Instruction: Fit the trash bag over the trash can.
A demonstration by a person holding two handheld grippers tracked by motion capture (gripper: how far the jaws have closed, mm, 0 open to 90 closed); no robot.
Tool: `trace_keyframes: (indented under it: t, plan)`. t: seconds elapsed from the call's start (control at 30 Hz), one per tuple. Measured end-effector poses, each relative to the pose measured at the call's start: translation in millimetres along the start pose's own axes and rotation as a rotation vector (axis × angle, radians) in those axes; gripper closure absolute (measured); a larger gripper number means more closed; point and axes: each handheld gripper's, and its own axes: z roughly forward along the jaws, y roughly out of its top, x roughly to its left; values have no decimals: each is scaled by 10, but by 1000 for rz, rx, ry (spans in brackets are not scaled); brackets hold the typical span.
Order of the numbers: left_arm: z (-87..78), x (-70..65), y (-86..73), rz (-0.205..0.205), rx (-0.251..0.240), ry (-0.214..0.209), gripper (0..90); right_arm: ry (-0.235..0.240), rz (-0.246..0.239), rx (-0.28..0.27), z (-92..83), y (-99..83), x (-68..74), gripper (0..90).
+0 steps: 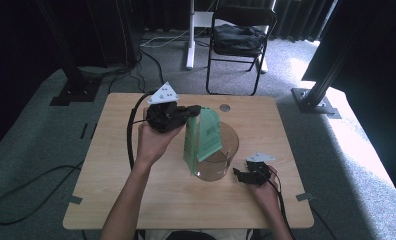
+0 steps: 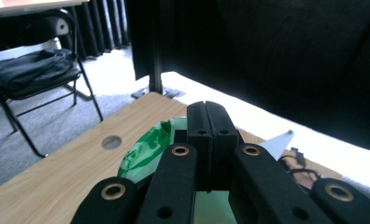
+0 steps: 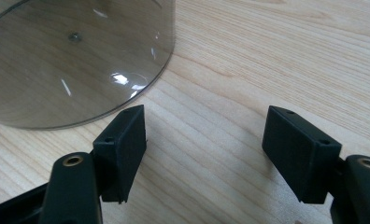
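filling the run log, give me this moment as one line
left gripper: shut on green bag, held over clear container | right gripper: open, empty, on table beside container

One wooden table [image 1: 136,200]. One clear glass bowl [image 1: 221,167] near table centre, toward right edge. One green packet [image 1: 202,135], upright in bowl. Two handheld grippers: left gripper [image 1: 193,111] toward far edge, right gripper [image 1: 238,174] near right front corner. Two hands: left hand [image 1: 153,140], right hand [image 1: 263,187]. One round hole [image 1: 224,107] near far edge. One folding chair [image 1: 238,45] beyond table, one dark bag [image 1: 236,37] on seat.
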Motion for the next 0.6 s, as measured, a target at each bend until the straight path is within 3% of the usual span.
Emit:
trace_keyframes:
  t: [0.6]
  plan:
    - [75, 128, -291, -27, 56, 33, 900, 0, 0, 0, 0, 0, 0, 299]
